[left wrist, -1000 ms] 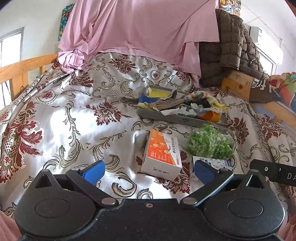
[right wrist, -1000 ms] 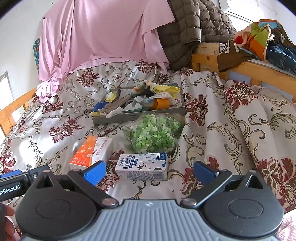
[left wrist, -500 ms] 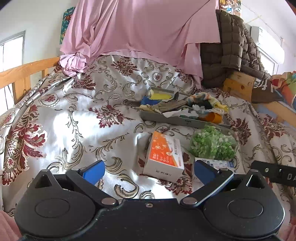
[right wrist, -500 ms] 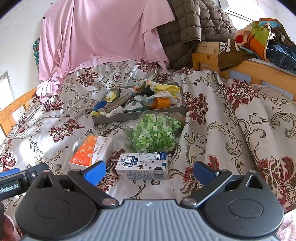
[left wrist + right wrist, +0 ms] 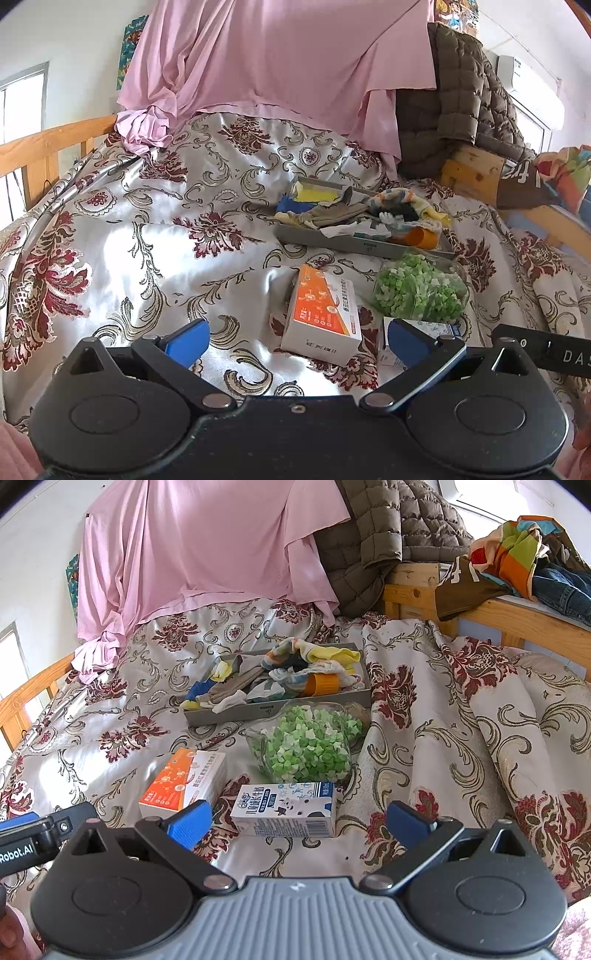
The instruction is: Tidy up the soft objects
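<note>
The left tool (image 5: pixel 297 341) is wide open, its two blue pads far from each other, and it holds nothing; it hangs above the bed (image 5: pixel 122 243), touching no object. The right tool (image 5: pixel 297 819) is also wide open and empty, above the same bed. In the left wrist view a black part of the right tool shows at the right edge, and in the right wrist view a part of the left tool shows at the left edge. Just in front of the tools lie two boxes: one orange and white box (image 5: pixel 323 314) (image 5: pixel 184 781) and one milk carton (image 5: pixel 286 808), side by side and not touching; in the left view the carton (image 5: pixel 436 326) is partly hidden behind the right pad. Behind them is one clear bag (image 5: pixel 306 747) (image 5: pixel 417 291) full of small green and white pieces, and it touches the front wall of one grey tray (image 5: pixel 240 716) (image 5: pixel 332 240). The socks (image 5: pixel 284 679) (image 5: pixel 369 216), the soft things, lie in a mixed heap inside this tray; I cannot count them. Behind the tray hang one pink sheet (image 5: pixel 199 550) and one brown quilted jacket (image 5: pixel 384 542). At the right, a heap of coloured clothes (image 5: pixel 517 557) lies on a wooden rail.
</note>
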The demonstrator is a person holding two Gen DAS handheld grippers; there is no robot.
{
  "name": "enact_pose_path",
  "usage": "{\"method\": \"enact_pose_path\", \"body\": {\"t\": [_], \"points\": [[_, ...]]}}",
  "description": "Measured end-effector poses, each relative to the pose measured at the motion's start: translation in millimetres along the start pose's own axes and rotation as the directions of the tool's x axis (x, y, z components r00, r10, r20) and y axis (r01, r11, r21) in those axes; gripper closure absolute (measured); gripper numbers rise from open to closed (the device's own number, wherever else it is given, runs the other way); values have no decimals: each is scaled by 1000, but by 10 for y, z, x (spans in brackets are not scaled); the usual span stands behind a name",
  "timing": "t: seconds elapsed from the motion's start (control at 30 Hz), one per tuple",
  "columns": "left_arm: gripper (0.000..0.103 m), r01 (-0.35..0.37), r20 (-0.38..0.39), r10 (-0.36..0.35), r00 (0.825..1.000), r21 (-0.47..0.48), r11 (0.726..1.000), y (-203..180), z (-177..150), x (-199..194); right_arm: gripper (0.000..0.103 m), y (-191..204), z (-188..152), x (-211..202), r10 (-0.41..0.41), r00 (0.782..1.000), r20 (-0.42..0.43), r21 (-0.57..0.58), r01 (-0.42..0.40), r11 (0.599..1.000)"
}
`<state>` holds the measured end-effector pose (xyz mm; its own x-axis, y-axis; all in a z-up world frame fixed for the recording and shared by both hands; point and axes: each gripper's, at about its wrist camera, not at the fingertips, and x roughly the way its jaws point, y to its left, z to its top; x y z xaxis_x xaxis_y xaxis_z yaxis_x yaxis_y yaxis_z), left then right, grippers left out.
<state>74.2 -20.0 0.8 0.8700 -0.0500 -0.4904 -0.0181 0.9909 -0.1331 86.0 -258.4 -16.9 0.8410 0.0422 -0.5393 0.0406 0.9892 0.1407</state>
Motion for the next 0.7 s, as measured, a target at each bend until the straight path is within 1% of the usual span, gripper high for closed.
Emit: {"method": "enact_pose_path", "body": {"t": [0.17,0.7], "points": [[1,-5,3,5,1000,13,1000,-14,-2,-2,0,3,0,-1,0,1000,0,0,0,1000],[1,-6,2,6,1000,12,1000,-7,-3,-1,0,4,-2,-1,0,1000,-1,1,0,1000]]}}
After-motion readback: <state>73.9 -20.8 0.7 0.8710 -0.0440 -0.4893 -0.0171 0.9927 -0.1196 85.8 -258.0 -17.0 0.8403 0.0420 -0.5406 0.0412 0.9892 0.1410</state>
